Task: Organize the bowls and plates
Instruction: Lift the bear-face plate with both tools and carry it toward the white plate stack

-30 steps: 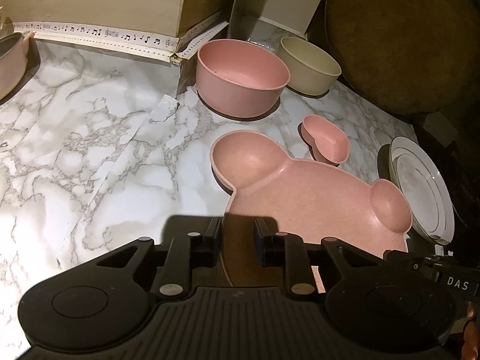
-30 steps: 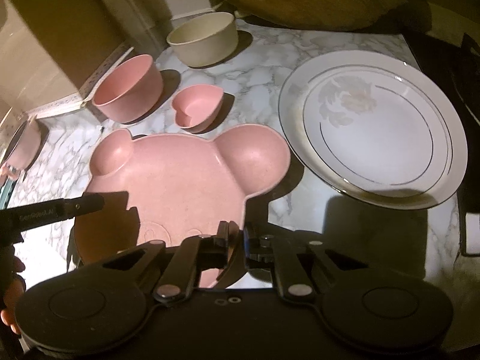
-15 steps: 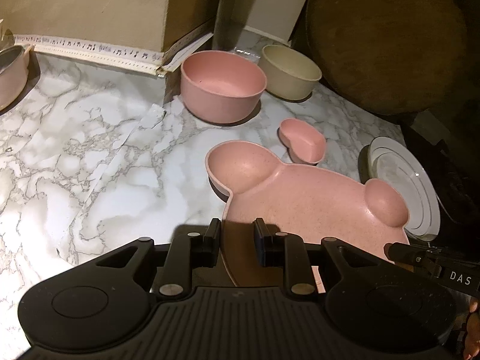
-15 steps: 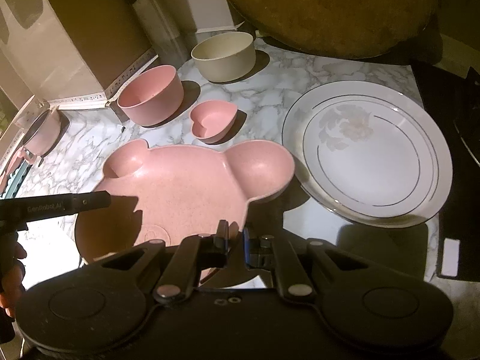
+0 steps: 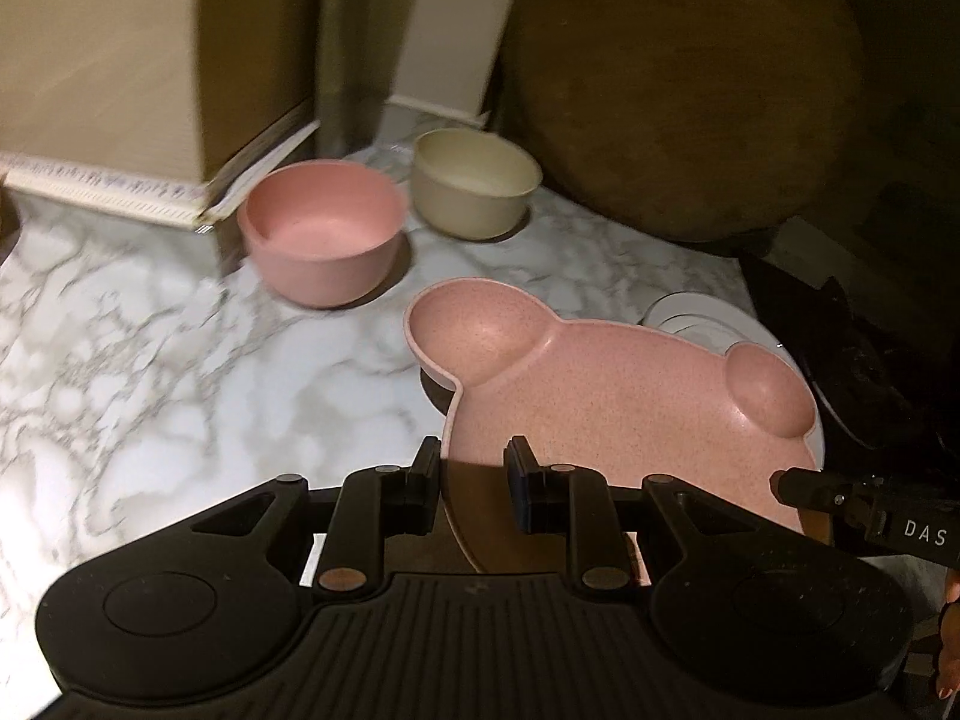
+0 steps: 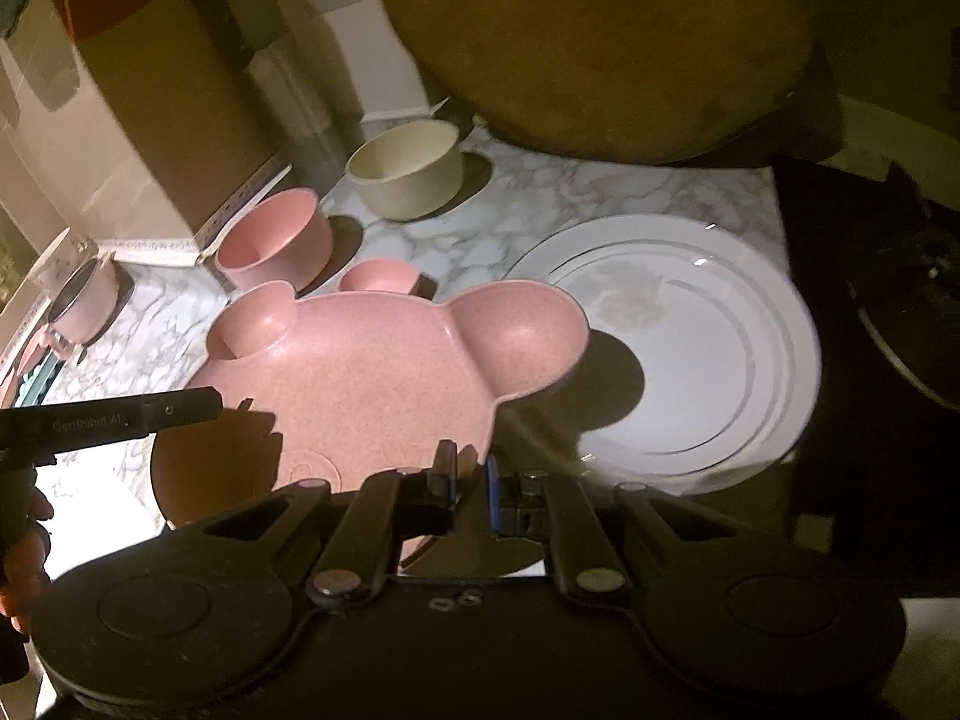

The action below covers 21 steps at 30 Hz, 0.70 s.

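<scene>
Both grippers are shut on the rim of a pink bear-shaped plate (image 5: 606, 402), lifted off the marble counter and tilted. My left gripper (image 5: 471, 480) holds its near left edge; my right gripper (image 6: 471, 474) holds its near right edge (image 6: 372, 384). The plate's right ear hangs over the edge of a white plate with silver rings (image 6: 678, 354), also seen behind the pink plate in the left wrist view (image 5: 696, 315). A pink bowl (image 5: 324, 240), a cream bowl (image 5: 474, 189) and a small pink heart-shaped dish (image 6: 378, 276) stand behind.
A large round wooden board (image 5: 690, 78) leans at the back right. A cardboard box (image 5: 120, 60) stands at the back left. A pink pot (image 6: 84, 300) sits at the far left. A dark stove top (image 6: 882, 324) lies right of the white plate.
The bear-shaped plate has risen off the counter and moved right, over the edge of the white plate. Both grippers rose with it, still shut on it.
</scene>
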Each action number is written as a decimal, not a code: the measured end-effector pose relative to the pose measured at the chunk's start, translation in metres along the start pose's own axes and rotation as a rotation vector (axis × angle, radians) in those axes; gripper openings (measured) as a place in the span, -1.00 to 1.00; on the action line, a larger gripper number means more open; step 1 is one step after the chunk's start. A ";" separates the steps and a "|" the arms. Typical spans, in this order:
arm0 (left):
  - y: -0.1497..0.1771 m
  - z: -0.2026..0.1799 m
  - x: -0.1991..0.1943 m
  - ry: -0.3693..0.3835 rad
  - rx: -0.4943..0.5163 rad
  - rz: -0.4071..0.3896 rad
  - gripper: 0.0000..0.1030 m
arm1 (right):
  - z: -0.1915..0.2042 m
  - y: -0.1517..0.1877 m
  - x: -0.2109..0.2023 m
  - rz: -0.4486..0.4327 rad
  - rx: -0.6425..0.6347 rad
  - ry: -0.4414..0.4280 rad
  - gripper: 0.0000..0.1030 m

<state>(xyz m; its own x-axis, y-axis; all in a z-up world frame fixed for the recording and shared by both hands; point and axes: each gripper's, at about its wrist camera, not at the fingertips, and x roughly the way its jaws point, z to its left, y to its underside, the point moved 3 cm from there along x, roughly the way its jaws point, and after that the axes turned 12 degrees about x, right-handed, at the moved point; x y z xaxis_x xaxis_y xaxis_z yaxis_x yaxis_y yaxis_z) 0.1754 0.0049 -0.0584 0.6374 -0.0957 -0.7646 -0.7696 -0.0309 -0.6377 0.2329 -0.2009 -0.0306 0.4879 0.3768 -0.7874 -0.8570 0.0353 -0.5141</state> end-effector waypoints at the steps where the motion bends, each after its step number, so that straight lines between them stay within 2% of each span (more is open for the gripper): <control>1: -0.003 -0.004 0.001 0.002 0.007 -0.004 -0.56 | -0.004 -0.002 -0.002 -0.006 0.005 0.001 -0.84; 10: -0.039 -0.051 0.026 0.021 0.074 -0.040 -0.56 | -0.047 -0.025 -0.017 -0.073 0.052 0.033 -0.84; 21: -0.065 -0.094 0.072 0.035 0.121 -0.039 -0.56 | -0.100 -0.057 -0.004 -0.101 0.110 0.071 -0.83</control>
<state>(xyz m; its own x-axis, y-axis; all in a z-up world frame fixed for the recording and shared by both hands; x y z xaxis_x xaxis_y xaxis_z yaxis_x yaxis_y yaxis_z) 0.2674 -0.0939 -0.0635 0.6631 -0.1314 -0.7369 -0.7331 0.0848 -0.6749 0.2965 -0.2973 -0.0317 0.5800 0.3000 -0.7574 -0.8138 0.1725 -0.5549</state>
